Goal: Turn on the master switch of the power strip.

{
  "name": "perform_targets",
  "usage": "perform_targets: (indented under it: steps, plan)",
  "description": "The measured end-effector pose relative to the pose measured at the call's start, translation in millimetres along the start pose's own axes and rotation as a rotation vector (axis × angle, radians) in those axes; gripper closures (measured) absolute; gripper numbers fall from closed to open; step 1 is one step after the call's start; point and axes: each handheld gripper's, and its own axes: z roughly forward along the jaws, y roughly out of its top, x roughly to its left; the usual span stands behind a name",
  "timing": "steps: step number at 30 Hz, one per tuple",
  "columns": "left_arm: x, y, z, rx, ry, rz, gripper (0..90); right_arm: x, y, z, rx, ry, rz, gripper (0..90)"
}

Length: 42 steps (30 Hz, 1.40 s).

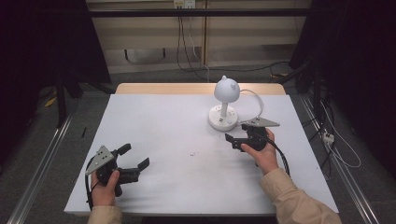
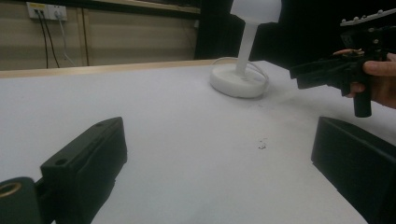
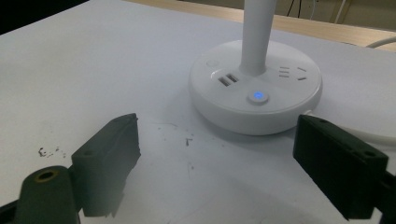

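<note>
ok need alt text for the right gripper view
A white lamp base with a glowing blue button sits on a white table, just beyond the open right gripper. The lamp's stem rises from the base, beside sockets.

Both sleeves are light beige: the left sleeve (image 1: 105,214) shows as a short cuff, the right sleeve (image 1: 299,200) as a longer, creased length of fabric. The left claw (image 1: 135,156) is matte black, with blocky jaws, a grey three-cornered plate (image 1: 100,158) on top and a black cable (image 1: 87,186). The right claw (image 1: 229,140) is also black, with its own grey plate (image 1: 259,122) carrying small screws, and a black cable (image 1: 283,158). In the left claw's own view, a brass-coloured ring (image 2: 9,189) sits in the black body.
</note>
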Motion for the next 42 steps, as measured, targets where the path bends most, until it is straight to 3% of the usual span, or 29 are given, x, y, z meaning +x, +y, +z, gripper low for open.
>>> perform_targets:
  steps: [3,7,16,30,42]
  plan:
    - [0.0,-0.3,0.4,0.002,0.0,0.0,3.2,-0.1,-2.4,-4.1,0.002,0.012,0.015,12.8]
    - [0.1,-0.1,0.0,0.001,0.002,0.0,3.2,1.2,-4.9,-9.2,0.008,0.013,-0.017,12.3]
    - [0.2,-0.1,-0.4,0.003,0.004,0.004,3.2,2.6,-9.6,-19.4,0.008,0.037,-0.003,11.3]
    - [-0.2,-0.2,0.1,0.008,0.004,0.007,3.2,0.9,-19.5,-39.7,0.002,0.04,-0.029,10.2]
    - [-0.1,-0.7,0.1,0.013,0.004,0.009,3.2,-3.0,-29.2,-53.3,-0.008,0.058,0.007,10.1]
